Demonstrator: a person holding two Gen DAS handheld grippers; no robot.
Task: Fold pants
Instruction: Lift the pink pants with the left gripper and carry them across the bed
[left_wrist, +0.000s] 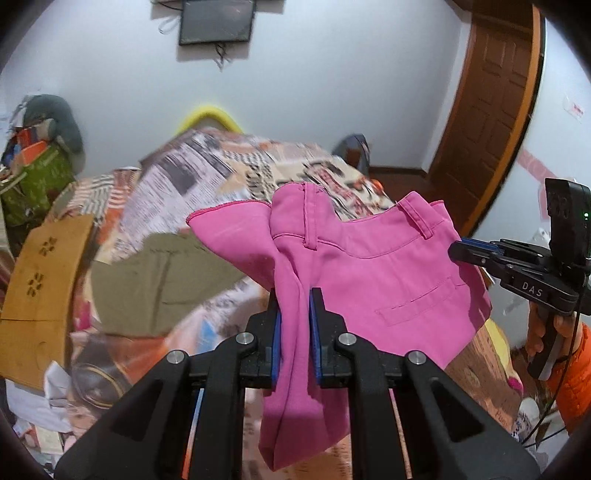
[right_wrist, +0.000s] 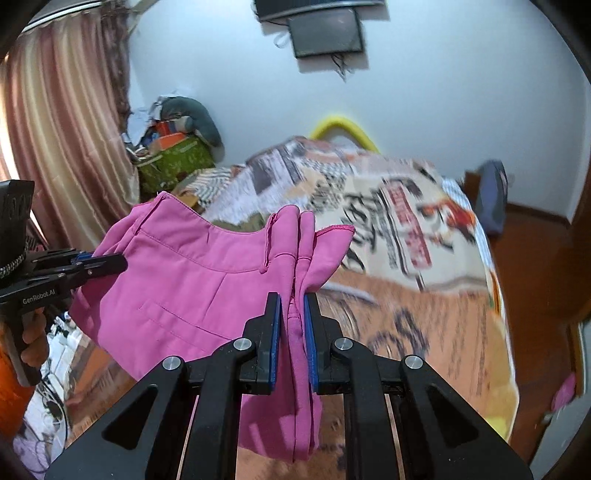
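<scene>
Pink pants (left_wrist: 373, 273) hang in the air above the bed, held by the waistband at both ends. My left gripper (left_wrist: 295, 295) is shut on one end of the waistband, with cloth bunched between its blue pads. My right gripper (right_wrist: 293, 299) is shut on the other end, and also shows in the left wrist view (left_wrist: 458, 249) at the right. The left gripper shows in the right wrist view (right_wrist: 120, 262) at the left edge. A back welt pocket (left_wrist: 417, 299) faces the left camera. The pants (right_wrist: 192, 280) sag between the grippers.
The bed has a newspaper-print cover (right_wrist: 406, 236). Olive-green pants (left_wrist: 159, 280) lie on it. A cardboard piece (left_wrist: 40, 291) stands at the left. A cluttered pile with a green bag (right_wrist: 173, 162) is by the curtain (right_wrist: 62, 140). A brown door (left_wrist: 491, 122) is at the right.
</scene>
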